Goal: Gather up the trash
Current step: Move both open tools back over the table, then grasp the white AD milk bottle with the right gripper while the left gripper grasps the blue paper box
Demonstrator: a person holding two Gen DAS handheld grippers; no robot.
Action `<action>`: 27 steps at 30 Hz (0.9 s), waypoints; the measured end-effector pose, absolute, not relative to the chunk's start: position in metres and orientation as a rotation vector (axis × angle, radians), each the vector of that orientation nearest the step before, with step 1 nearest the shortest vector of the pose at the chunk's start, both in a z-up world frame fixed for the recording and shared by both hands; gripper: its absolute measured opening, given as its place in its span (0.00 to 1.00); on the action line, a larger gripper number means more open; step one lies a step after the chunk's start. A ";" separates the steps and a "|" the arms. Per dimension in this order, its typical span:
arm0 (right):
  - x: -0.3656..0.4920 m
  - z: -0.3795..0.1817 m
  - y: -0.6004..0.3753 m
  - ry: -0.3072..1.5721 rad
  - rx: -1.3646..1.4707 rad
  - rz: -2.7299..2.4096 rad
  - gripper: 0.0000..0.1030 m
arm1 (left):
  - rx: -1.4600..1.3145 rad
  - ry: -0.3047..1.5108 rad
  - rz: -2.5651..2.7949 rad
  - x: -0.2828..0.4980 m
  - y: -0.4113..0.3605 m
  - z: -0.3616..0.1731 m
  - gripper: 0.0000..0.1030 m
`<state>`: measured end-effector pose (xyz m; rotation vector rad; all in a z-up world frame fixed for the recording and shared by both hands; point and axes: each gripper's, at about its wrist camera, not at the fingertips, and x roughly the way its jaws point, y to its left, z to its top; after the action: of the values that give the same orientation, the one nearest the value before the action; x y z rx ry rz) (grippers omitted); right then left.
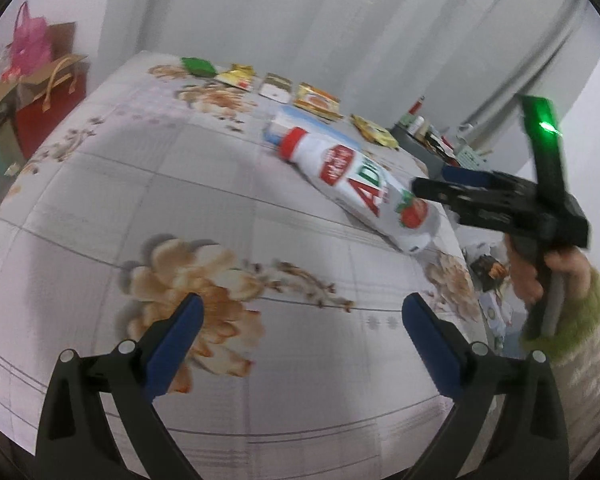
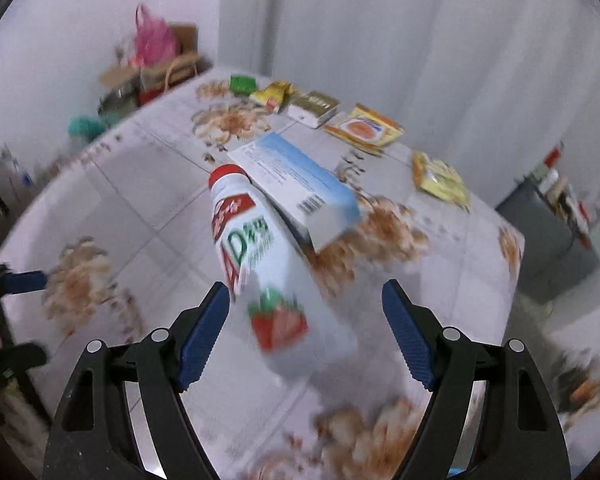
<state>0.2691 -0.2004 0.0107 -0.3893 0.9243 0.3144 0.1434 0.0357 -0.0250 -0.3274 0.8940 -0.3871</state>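
On the floral table point(image 2: 148, 200), the white bottle point(image 2: 276, 280) is straddled by the wide-open, empty right gripper point(image 2: 304, 332); the left gripper point(image 1: 302, 334) is likewise spread and empty. If closed carelessly, the round bottle could be rolled away.

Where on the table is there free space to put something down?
The near left of the table is bare, between the left gripper and the bottle. The far edge is crowded with wrappers; the box and bottle fill the middle right.

Soft, even daylight; strong motion blur, worst toward 6 o'clock; fisheye bending and dark vignette at corners.
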 end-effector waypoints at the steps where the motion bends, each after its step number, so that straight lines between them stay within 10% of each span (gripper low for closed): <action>1: 0.278 0.006 -0.193 0.944 -0.408 0.319 0.73 | -0.336 0.891 -0.383 0.145 0.040 -0.025 0.94; 13: 0.291 -0.024 -0.164 1.038 -0.489 0.375 0.62 | -0.275 0.639 -0.451 0.222 0.082 0.048 0.94; 27: 0.232 -0.022 -0.238 1.048 -0.240 0.306 0.60 | 0.089 0.787 -0.601 0.402 -0.074 0.010 0.87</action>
<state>0.2318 -0.2383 -0.0223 -0.2405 1.0476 0.3058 0.4017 -0.0739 0.0100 0.0892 0.7870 -0.6012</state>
